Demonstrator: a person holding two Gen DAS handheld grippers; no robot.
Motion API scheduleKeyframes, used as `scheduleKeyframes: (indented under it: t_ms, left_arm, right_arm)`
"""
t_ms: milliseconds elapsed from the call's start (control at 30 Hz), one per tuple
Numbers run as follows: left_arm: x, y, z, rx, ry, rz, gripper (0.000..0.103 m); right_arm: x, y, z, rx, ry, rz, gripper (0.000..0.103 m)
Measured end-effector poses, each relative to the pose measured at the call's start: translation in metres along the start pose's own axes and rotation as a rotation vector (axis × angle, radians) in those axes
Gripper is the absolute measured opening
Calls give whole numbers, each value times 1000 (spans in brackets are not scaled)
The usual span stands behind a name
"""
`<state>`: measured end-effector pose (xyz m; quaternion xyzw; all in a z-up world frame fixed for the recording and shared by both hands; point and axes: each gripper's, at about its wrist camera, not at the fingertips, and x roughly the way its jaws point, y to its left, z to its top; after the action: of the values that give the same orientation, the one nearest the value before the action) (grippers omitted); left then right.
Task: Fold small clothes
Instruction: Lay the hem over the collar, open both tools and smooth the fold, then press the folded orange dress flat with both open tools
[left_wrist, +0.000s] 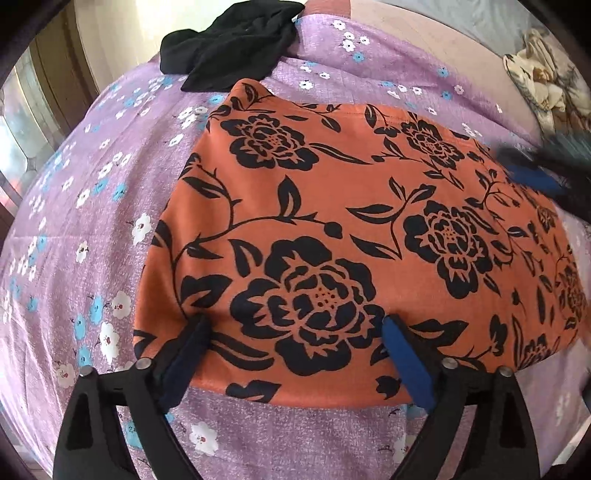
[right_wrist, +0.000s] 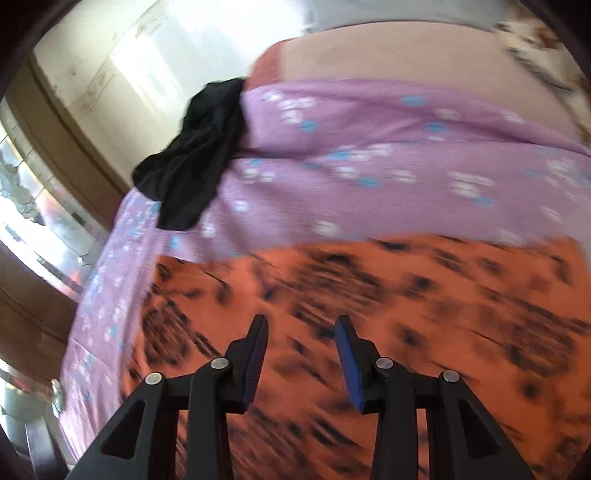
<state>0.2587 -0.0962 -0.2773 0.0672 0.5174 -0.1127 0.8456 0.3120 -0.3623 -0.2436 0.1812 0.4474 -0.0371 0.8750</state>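
Two garments lie on the purple flowered bedsheet (left_wrist: 92, 206). The orange cloth with black flowers (left_wrist: 332, 229) is spread flat and smooth in the middle of the sheet, and its near edge runs close to the near edge of the bed. The black garment (left_wrist: 229, 48) lies crumpled at the far left corner of the sheet, just beyond the far corner of the orange cloth; whether the two touch I cannot tell.

The left gripper (left_wrist: 295, 325) stands over the near edge of the orange cloth with its jaws spread wide. One large black flower shows between the blue pads (left_wrist: 406, 365), and the pads do not press on the fabric. The right gripper (right_wrist: 301, 326) is above the right part of the orange cloth. Its picture is blurred, but the jaws stand at a narrow gap and nothing is between them. From the left wrist view it appears only as a dark blur at the right edge of the cloth.
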Motion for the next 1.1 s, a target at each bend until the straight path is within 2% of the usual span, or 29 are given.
scheduleKeyframes:
  t_ms: [133, 300, 433, 600, 667, 733, 1100]
  left_arm:
    - [0, -6, -3, 6, -22, 24, 100]
    - [0, -3, -2, 9, -38, 28, 102]
    - [0, -7, -5, 12, -49, 34, 103]
    - [0, -6, -4, 13, -49, 33, 103]
    - [0, -6, -4, 14, -49, 33, 103]
    - [0, -7, -4, 16, -49, 33, 103]
    - [1, -6, -17, 15, -103, 41, 103]
  right_arm:
    - [-43, -58, -36, 83, -10, -114, 41]
    - [-41, -108, -75, 199, 48, -191, 42]
    - [-41, -103, -70, 168, 55, -203, 43]
    - [-52, -98, -61, 175, -16, -166, 43]
    - [-48, -99, -59, 176, 2, -158, 43]
    - [-34, -103, -64, 212, 66, -143, 44]
    - [-33, -105, -67, 242, 59, -126, 45]
